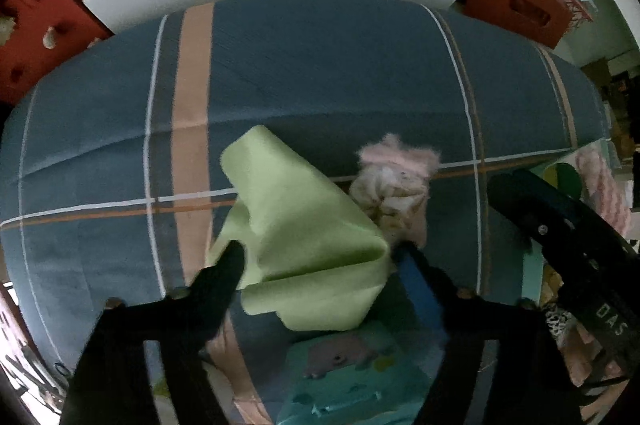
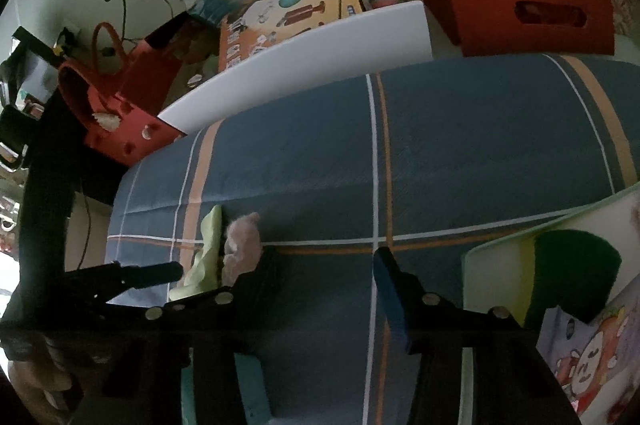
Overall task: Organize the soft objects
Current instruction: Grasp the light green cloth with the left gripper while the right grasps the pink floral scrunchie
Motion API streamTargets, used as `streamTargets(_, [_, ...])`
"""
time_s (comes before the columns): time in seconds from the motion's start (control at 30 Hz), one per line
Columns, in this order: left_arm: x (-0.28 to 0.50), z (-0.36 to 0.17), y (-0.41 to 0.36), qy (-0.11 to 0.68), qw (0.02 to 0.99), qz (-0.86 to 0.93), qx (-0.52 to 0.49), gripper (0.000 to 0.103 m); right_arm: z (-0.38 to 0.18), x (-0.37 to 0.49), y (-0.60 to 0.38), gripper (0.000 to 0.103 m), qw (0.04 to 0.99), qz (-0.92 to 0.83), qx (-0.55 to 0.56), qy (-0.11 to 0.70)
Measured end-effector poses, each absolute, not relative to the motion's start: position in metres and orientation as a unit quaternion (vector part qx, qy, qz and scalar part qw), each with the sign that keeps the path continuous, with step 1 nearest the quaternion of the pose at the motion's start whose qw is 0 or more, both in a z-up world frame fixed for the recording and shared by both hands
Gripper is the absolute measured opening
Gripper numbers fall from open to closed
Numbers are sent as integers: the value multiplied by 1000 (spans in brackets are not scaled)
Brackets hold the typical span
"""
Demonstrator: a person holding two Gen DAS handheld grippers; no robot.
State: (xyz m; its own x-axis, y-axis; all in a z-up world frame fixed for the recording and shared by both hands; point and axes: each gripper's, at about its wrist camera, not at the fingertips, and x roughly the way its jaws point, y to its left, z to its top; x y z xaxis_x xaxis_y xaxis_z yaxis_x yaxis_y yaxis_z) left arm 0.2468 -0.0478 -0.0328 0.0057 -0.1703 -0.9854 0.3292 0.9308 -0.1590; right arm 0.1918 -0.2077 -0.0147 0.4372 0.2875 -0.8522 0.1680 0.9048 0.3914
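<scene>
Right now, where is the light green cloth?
In the left wrist view the green cloth lies crumpled on the blue plaid bedcover, between the left gripper fingers, just left of a pink fluffy bundle.

Green cloth and pink fluffy item on the plaid bed cover

The light green cloth (image 1: 304, 245) lies crumpled and folded over itself; the pink fluffy garment (image 1: 394, 185) sits bunched just beside it, touching its edge.
</scene>
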Motion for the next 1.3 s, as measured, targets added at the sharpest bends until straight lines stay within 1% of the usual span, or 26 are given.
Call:
streamTargets(0.03, [247,-33,-48,683,705,-181,53,64,-15,192,-207,51,819,38,216,530])
streamTargets(0.1, [248,-35,-50,683,705,-186,45,59,-17,194,-205,51,818,40,214,532])
streamTargets(0.13, [248,-35,-50,683,705,-188,41,53,-17,194,-203,51,818,43,213,532])
streamTargets(0.2, [248,-34,-44,683,705,-188,27,49,-17,196,-199,51,818,49,211,532])
streamTargets(0.27, [249,-33,-34,685,705,-185,3,47,-18,198,-192,51,817,56,208,535])
streamTargets(0.33, [249,-31,-27,683,707,-180,-15,39,-21,200,-184,51,815,64,206,538])
streamTargets(0.5, [250,-28,-14,681,712,-167,-38,35,-24,199,-163,51,810,90,211,540])
streamTargets(0.7, [250,-34,4,683,713,-149,-56,34,-26,196,-143,39,804,115,209,544])
streamTargets(0.8, [252,-36,10,685,710,-148,-68,34,-29,198,-138,31,804,121,203,546])
streamTargets(0.87, [256,-38,22,687,707,-151,-75,34,-30,198,-136,20,804,129,205,543])
streamTargets(0.93, [258,-44,24,689,703,-155,-80,33,-30,198,-134,14,806,135,205,539])
streamTargets(0.97, [258,-45,24,690,702,-155,-83,31,-29,198,-134,10,808,137,204,536])
streamTargets(1.03, [262,-46,26,690,700,-160,-91,21,-29,198,-135,9,812,136,203,530])
streamTargets(1.13, [259,-42,24,687,703,-160,-91,12,-26,196,-141,8,816,129,208,523])
streamTargets(1.3, [256,-38,28,675,714,-151,-109,6,-11,186,-150,7,828,119,218,503])
